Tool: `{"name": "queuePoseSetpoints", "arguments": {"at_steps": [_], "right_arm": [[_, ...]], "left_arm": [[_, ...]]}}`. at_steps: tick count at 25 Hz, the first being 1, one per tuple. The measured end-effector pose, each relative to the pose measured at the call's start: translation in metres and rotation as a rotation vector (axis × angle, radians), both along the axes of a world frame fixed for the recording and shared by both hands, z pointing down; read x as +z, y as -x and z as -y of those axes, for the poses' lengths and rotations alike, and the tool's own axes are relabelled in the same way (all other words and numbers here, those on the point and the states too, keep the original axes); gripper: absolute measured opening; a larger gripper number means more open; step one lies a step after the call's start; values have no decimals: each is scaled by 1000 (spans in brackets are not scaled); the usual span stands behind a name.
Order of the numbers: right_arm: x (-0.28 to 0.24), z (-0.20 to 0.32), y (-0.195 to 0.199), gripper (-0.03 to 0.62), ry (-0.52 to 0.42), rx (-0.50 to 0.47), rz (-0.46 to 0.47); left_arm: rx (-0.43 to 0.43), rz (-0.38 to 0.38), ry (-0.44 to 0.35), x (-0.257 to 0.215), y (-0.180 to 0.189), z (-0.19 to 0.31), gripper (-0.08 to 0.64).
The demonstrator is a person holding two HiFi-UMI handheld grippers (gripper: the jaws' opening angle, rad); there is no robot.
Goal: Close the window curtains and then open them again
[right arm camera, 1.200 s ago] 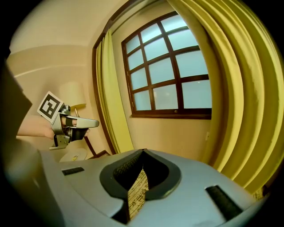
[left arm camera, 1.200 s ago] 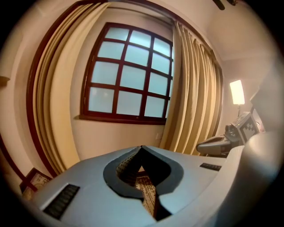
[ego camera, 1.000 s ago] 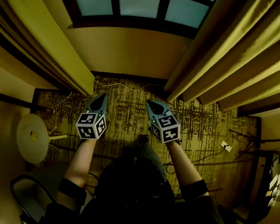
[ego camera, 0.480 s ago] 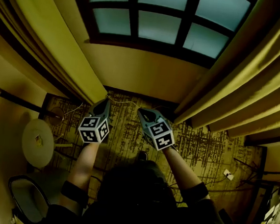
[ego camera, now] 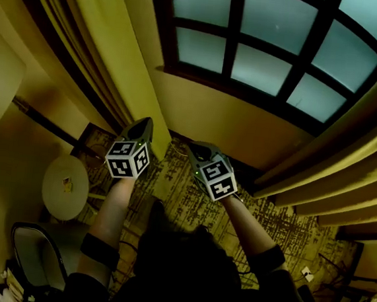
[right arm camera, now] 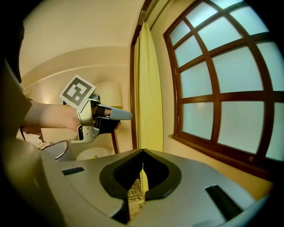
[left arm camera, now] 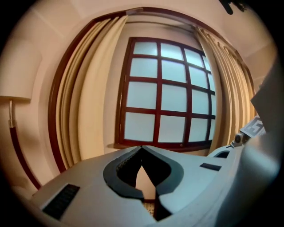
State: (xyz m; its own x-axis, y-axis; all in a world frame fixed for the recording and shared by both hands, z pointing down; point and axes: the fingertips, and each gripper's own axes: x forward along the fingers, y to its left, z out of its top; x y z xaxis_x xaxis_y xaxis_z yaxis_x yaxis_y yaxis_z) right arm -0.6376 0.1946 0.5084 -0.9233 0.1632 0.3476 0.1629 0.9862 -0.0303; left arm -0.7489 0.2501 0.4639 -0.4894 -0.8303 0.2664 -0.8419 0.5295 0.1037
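A dark-framed window with frosted panes fills the top of the head view. Yellow curtains hang drawn aside: the left curtain and the right curtain. My left gripper is shut and empty, pointing at the foot of the left curtain without touching it. My right gripper is also shut and empty, below the window sill. In the left gripper view the shut jaws face the window. From the right gripper view, the left curtain hangs ahead beside the left gripper.
A round white side table and a dark chair stand at lower left. A floor lamp rises by the left wall. Patterned carpet covers the floor, with cables at the lower right.
Both grippers have risen and moved forward toward the window. The head view has tilted up, so more of the window shows and less of the floor.
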Motion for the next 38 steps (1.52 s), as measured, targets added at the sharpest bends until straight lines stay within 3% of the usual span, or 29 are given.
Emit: {"name": "queuePoseSetpoints", "arguments": {"at_steps": [4,8,12,16,24,28,35,38], "right_arm": [[-19,-17,63,0,-34,-31,25],[-42,-34,127,0,-46,-43,51],[-69,-52,195,10,-80,-59,87],[-84,-75,257,21,-121,-84,100],[-108,-86,342,29,-128,-39,119],[-122,-82,368,29,-131,-9,137],[-136,-70,392,29,-152,24,147],[-135,-68,399,29,-155,35,149]], "left_arm": [[-37,57,-23,-38,62,-14,4],[-65,111,-54,-77,125,-29,96],[-78,167,-95,-117,189,-38,240],[-42,223,-104,-146,239,-38,298],[82,343,-92,-205,290,-6,302],[141,388,-93,-221,299,9,302],[200,402,-121,-224,309,24,288],[207,408,-123,-226,314,25,181]]}}
